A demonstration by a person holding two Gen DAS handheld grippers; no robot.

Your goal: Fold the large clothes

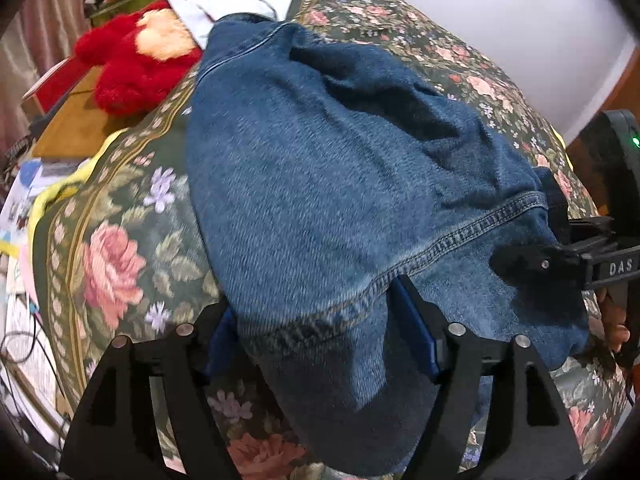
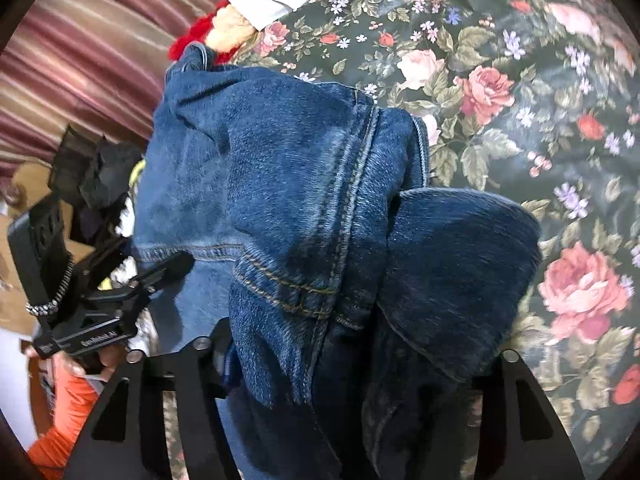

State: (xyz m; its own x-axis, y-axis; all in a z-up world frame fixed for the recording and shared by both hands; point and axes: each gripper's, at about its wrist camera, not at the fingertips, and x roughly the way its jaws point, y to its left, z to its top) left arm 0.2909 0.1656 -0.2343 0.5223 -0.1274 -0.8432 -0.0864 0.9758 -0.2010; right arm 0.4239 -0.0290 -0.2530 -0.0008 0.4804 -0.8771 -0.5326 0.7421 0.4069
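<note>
The jeans [image 1: 320,184] lie across the bed [image 1: 104,240], their near edge between the fingers of the left tool [image 1: 320,344]. The right tool [image 1: 560,256] sits at their right edge. A plush toy [image 1: 132,64] lies far left beside the bed, a shirt [image 1: 236,4] beyond the jeans.

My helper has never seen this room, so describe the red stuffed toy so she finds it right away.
Start at the floral bedspread where the jeans lie. Off its far left corner sits the plush toy, beside a white cloth. It alone is shaggy bright red with a pale peach patch.
</note>
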